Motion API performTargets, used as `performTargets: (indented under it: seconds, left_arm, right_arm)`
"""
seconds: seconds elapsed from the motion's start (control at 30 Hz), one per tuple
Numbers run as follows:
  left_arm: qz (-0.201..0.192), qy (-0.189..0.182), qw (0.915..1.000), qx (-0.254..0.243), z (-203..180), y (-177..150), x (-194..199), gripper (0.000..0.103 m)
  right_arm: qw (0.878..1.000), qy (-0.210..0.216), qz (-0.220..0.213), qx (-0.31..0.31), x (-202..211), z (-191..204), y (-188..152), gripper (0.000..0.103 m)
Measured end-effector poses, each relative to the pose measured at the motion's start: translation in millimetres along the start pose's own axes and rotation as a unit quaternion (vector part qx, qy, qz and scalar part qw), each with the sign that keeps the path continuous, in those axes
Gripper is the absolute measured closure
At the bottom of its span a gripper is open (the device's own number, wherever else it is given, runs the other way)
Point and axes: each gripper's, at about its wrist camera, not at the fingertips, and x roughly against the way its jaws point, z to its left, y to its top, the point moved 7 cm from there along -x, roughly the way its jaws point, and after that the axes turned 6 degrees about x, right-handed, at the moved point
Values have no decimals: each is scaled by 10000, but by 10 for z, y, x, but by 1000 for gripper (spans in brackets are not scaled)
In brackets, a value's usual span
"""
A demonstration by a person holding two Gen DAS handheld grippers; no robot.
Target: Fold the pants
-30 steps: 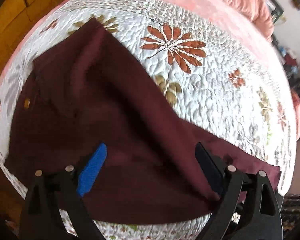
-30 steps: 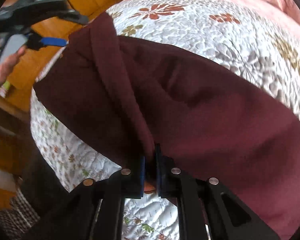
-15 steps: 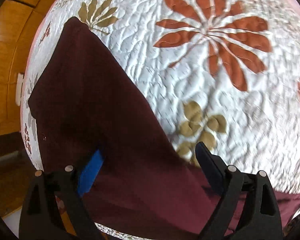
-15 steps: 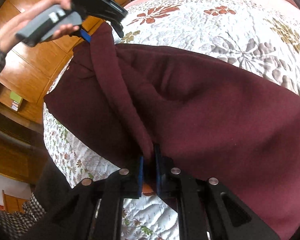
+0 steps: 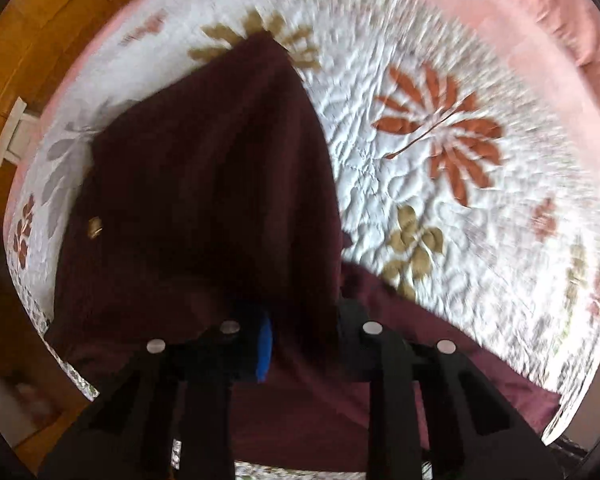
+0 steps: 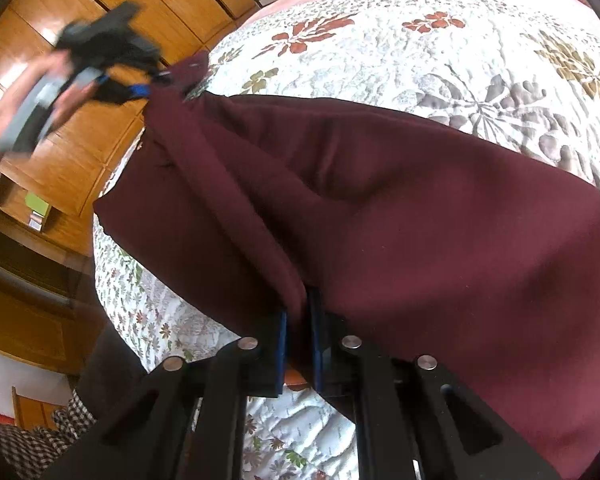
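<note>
2 tools clamp maroon pants (image 6: 380, 200): left tool (image 5: 300, 340) just closed, blurred; right tool (image 6: 298, 332) pinches fold.

Your dark maroon pants (image 6: 400, 208) lie spread across the bed, the plain fabric bunched into long soft folds. One edge is gathered and lifted at the near side, another corner is drawn up at the far end, and a small brass-coloured button (image 5: 95, 227) shows near the waist.

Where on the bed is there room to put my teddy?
The quilt is bare right of the pants, up to the pink blanket. A thin bare strip runs along the bed's near edge. The pants side is crowded: both grippers grip the cloth.
</note>
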Motion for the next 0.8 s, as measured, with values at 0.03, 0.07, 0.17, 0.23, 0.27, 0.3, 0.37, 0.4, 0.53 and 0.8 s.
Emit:
performTargets:
  seconds: [0.03,0.07,0.17,0.23,0.27,0.3,0.37,0.4,0.53,0.8]
  left_arm:
    - [-301,-142,9994,-47,131,-136,138,80]
    - [-525,-218,9983,-85,227,-268,241,80]
    - [-1062,-486,9931,83,583,-678,401,80]
    - [-1233,-627,9900,274,774,-915,361,80]
    - [-1272,-626,9893,352,838,-1051,306,80]
    - [-1284,-702,9881,463,918,-1169,226,81]
    - [-1127,-875,9871,725,1050,-1341,-6,81]
    - [-1044,-949,9867,808,1105,-1407,-97,80]
    - [-1335,-1342,9781,870,1167,-1453,-91,73]
    - [-1336,-1365,9561,2223,1668,-1156,114,25]
  right_arm:
    - [10000,-14,-3,-9,10,0,2,94]
    - [10000,-23,-3,-16,18,3,4,94]
    - [9999,-95,20,-34,36,10,-2,94]
    - [9999,-165,45,-24,36,28,-9,93]
    - [9998,-193,54,-16,34,40,-16,92]
    - [9997,-252,73,0,38,51,-20,92]
    - [9993,-345,110,28,37,71,-23,92]
    - [9991,-408,135,48,35,86,-21,91]
    - [9981,-569,203,86,17,121,-32,90]
    - [9972,-707,252,44,-8,140,-31,89]
